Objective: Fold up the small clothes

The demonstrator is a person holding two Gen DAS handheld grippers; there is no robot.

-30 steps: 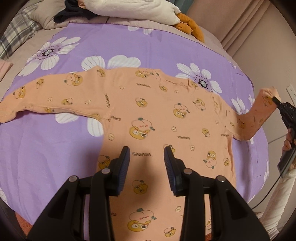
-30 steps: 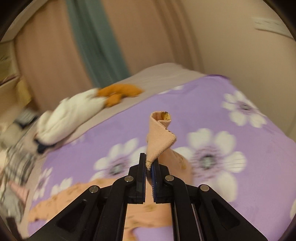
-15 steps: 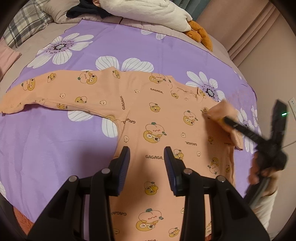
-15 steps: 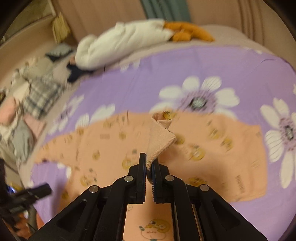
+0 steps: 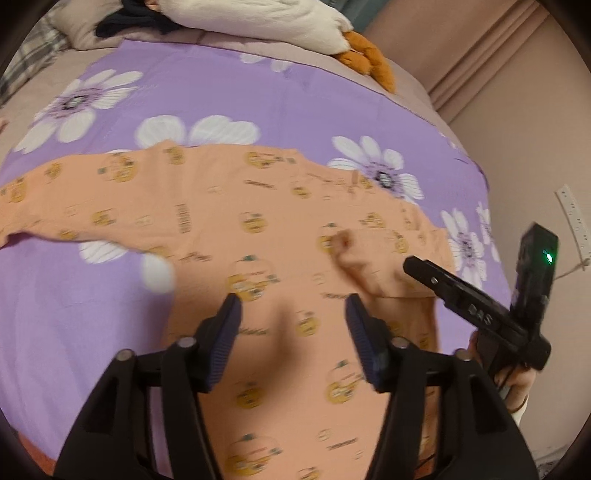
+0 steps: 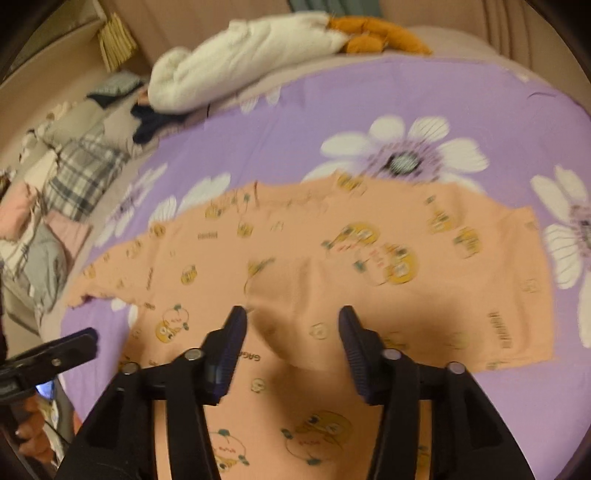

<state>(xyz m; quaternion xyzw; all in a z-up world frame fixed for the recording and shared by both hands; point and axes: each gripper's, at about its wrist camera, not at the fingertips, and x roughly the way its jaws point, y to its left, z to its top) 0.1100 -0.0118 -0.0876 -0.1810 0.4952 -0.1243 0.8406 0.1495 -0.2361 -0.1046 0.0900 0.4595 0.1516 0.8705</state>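
Note:
An orange baby garment with cartoon prints lies spread on a purple flowered sheet. Its right sleeve lies folded inward over the chest; the left sleeve stretches out flat. My left gripper is open and empty, hovering over the garment's lower body. My right gripper is open and empty just above the folded sleeve; it also shows in the left wrist view at the right. The garment fills the middle of the right wrist view.
A white pillow or plush and an orange plush toy lie at the head of the bed. Plaid and other clothes are piled at the left. A wall with a power strip is at the right.
My right gripper carried the right sleeve inward over the chest, then opened and let it go. The sleeve now lies folded on the body. My left gripper stayed open above the garment.

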